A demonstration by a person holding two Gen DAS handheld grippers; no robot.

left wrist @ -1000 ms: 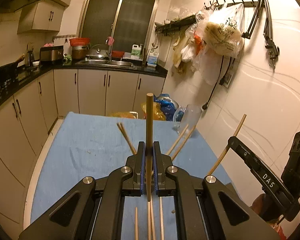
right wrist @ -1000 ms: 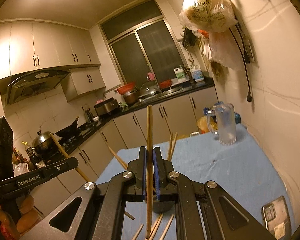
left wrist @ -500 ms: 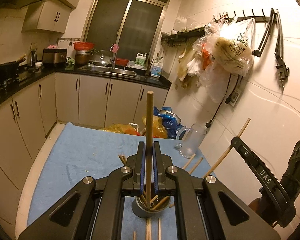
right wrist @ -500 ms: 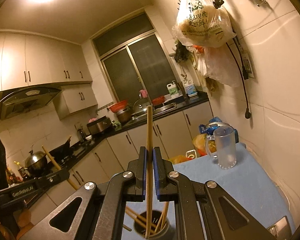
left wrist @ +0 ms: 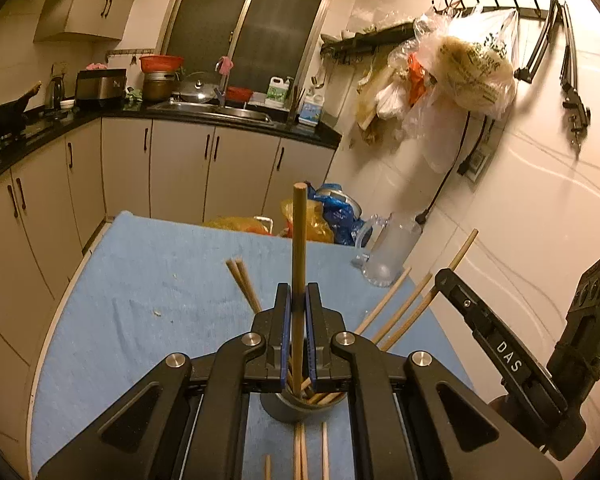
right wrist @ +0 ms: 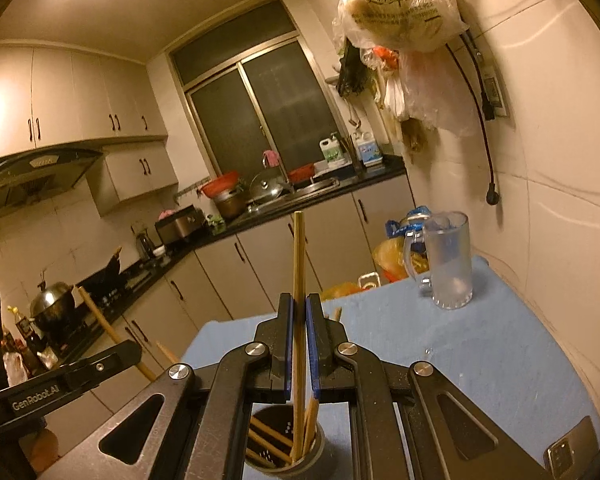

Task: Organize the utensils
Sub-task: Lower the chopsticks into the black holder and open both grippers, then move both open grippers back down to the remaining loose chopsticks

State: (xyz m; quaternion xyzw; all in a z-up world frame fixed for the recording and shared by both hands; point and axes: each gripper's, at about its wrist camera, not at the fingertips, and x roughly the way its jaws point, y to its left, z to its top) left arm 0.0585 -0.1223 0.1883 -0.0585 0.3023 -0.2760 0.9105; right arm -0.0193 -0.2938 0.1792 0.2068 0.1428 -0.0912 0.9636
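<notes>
So we've got a chopstick in each gripper right now. The left gripper [left wrist: 296,320] has its jaws pinched tight on one chopstick [left wrist: 298,240] held upright, and its lower end reaches into the mouth of the holder [left wrist: 295,410], the grey cup sitting on the blue cloth [left wrist: 139,280] toward the near edge of the table. The right gripper [right wrist: 298,344] is doing the same thing, jaws clamped on its own stick [right wrist: 298,264], with the bottom end already down inside the cup among the others. Progress-wise we'd call it well underway: several sticks already lean in the holder, fanning out left and right over its rim in the left wrist view. What's left, as far as we can see: let go of these two so they drop in, then grab the loose sticks [left wrist: 300,452] lying flat on the cloth at the near edge, right in front of the cup. At least three or four are there, though the gripper body hides part of that patch so the count could be off. The glass mug [right wrist: 446,260] sits at the far right corner of the table, well apart from all this, and a phone [right wrist: 566,454] is at the near right edge. Neither looks like part of the job.
</notes>
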